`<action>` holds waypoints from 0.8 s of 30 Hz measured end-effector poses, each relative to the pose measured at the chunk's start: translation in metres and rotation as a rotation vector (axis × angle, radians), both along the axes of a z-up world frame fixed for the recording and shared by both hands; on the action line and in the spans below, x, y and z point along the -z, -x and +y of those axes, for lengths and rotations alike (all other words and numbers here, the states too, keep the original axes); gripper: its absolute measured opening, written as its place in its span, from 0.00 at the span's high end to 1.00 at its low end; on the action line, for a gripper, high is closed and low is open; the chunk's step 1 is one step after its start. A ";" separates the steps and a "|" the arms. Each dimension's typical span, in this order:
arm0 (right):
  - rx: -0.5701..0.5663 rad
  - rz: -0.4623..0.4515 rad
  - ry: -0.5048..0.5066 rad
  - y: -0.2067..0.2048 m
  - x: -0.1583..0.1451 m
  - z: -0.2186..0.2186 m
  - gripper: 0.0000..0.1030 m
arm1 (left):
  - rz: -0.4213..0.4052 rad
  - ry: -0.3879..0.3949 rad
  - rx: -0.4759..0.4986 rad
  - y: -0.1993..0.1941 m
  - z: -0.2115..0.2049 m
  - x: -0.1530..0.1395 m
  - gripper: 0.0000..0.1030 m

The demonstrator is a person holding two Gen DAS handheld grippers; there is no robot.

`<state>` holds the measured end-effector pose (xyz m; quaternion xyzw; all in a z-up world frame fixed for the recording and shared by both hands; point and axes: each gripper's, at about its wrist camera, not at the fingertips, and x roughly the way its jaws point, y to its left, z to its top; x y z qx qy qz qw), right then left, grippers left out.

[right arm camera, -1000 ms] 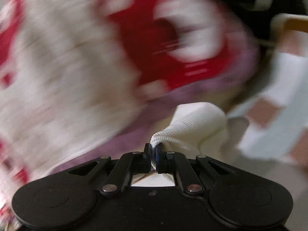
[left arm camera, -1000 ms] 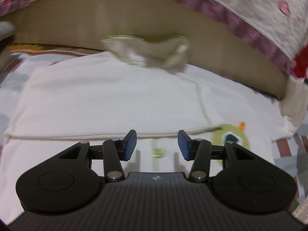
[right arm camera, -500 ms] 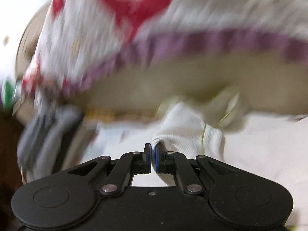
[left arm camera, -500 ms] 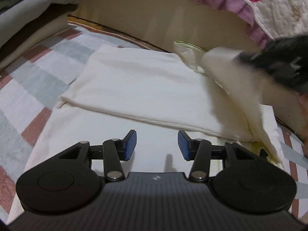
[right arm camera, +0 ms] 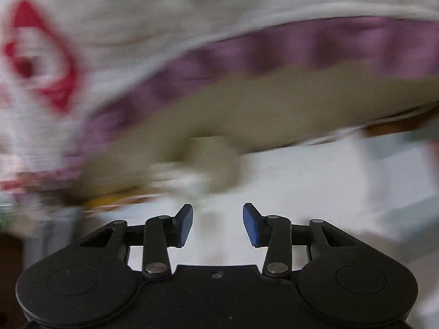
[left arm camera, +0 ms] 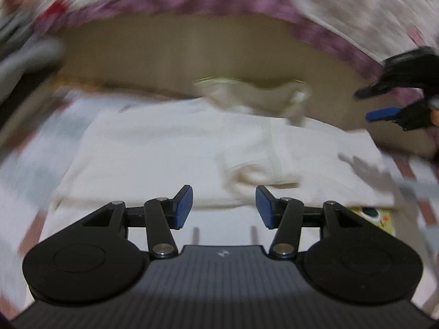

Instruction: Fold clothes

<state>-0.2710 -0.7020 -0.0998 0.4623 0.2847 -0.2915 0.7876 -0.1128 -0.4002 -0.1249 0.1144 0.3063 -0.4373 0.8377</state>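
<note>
The cream garment (left arm camera: 170,150) lies folded flat on the checked bedsheet (left arm camera: 30,164), its sleeve (left arm camera: 263,161) doubled across it. Both the left gripper (left arm camera: 223,208) and the right gripper (right arm camera: 217,224) are opening, nothing between their pads. Only the left wrist view shows the garment's shape; the right wrist view is mostly blur.

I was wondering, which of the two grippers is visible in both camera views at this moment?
The right gripper: it fills its own view and also shows at the right edge of the left wrist view. The left gripper shows only in its own.

Both grippers are matte black plastic, left gripper (left arm camera: 224,205) and right gripper (right arm camera: 217,224), with blue pads (left arm camera: 183,205). Round discs each side, silver pivot screws (left arm camera: 162,249). The left body's ribbed with a tiny logo.
</note>
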 end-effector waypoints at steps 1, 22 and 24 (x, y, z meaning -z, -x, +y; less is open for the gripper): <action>0.031 0.059 -0.009 0.003 0.007 -0.007 0.54 | -0.004 -0.006 0.028 0.001 -0.013 -0.001 0.49; 0.164 0.010 -0.287 0.011 0.072 -0.049 0.54 | 0.065 -0.004 -0.118 -0.049 -0.066 0.007 0.92; 0.151 0.035 -0.264 0.006 0.071 -0.047 0.54 | 0.082 0.057 -0.188 -0.060 -0.044 0.000 0.92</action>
